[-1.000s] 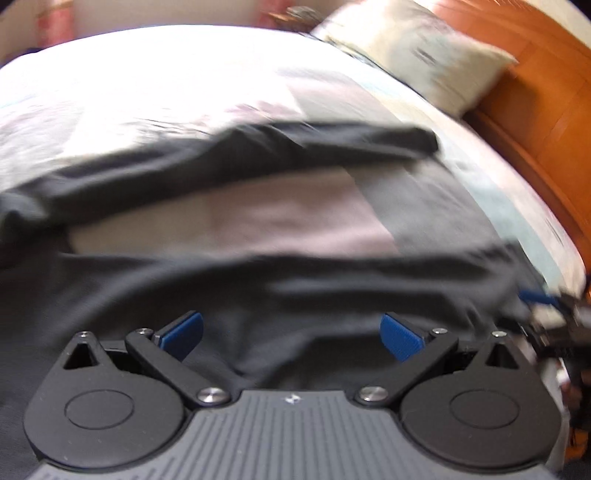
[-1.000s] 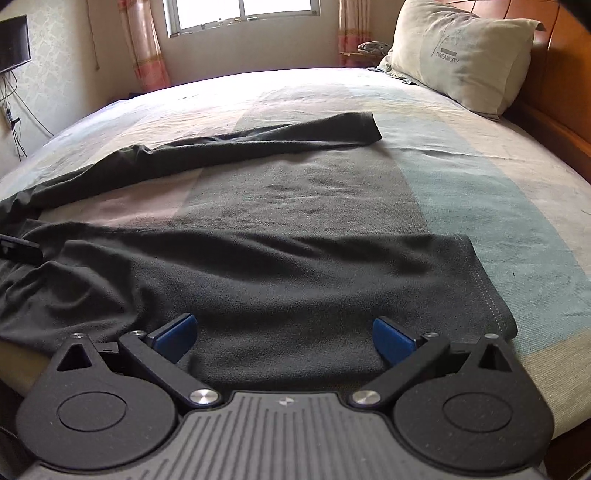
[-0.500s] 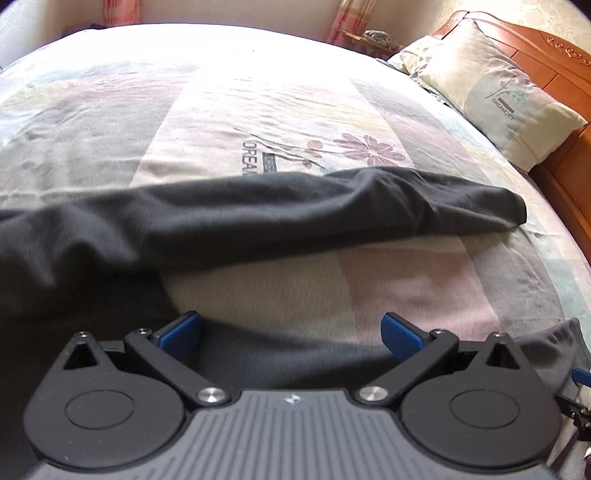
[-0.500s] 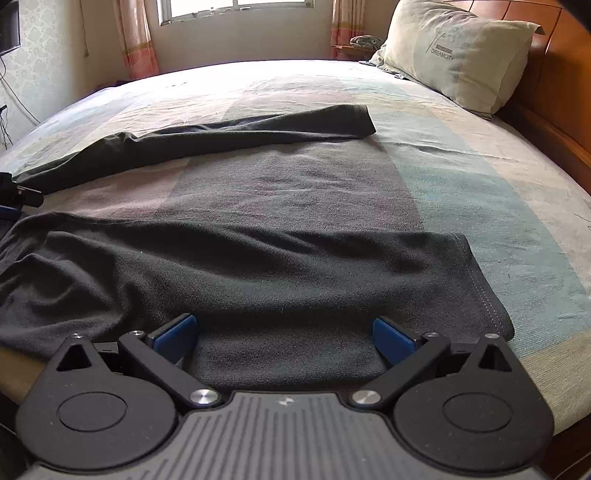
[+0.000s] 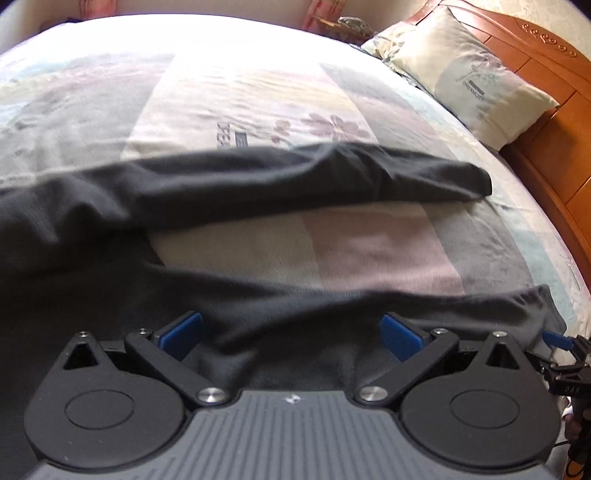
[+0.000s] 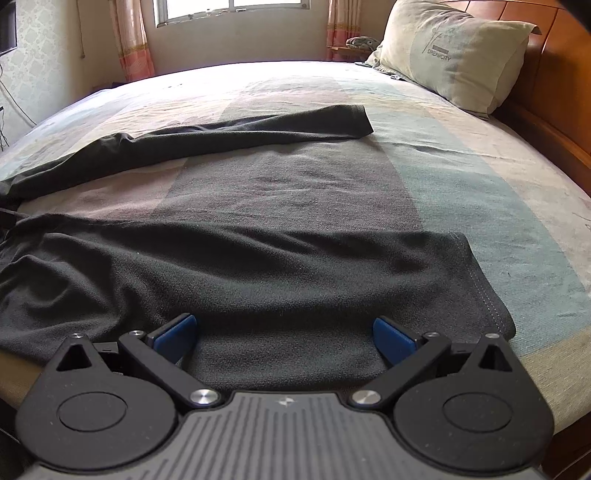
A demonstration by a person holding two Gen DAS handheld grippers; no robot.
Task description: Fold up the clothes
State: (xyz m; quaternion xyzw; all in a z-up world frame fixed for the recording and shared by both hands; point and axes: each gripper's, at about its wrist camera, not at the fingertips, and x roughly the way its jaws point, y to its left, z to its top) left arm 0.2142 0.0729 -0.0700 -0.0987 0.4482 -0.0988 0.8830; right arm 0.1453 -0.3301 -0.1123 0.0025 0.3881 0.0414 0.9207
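**Both grippers wide, poised at the near leg of the trousers**

You have a pair of dark grey trousers point(image 6: 280, 280) spread across the bed point(image 6: 480, 192), legs splayed in a V. The near leg lies along the bed's front edge. The far leg point(image 6: 236, 136) runs diagonally toward the pillow point(image 6: 454, 55), with bare sheet between the two.

Your right gripper point(image 6: 284, 338) sits low over the near leg close to its hemmed cuff point(image 6: 487, 295), blue pads spread wide, nothing between them. Your left gripper point(image 5: 291, 334) is also released and empty, further along the same leg toward the waist end, which runs off frame. From the left wrist view, the right gripper's blue tip shows at the frame's right edge, just beside the cuff.

Why so placed, as a judgement: two holds spaced along one leg let you lift it as a straight edge and lay it onto the far leg without bunching. No fold looks made yet.

Surface: soft mattress under a pastel patchwork sheet with a flower print point(image 5: 325, 125). The cloth is loosely rippled, so expect it to drag, not slide.

Room: wooden headboard point(image 5: 554, 122) on the right, a curtained window point(image 6: 236, 11) beyond the bed. The left wrist view is slightly blurred.
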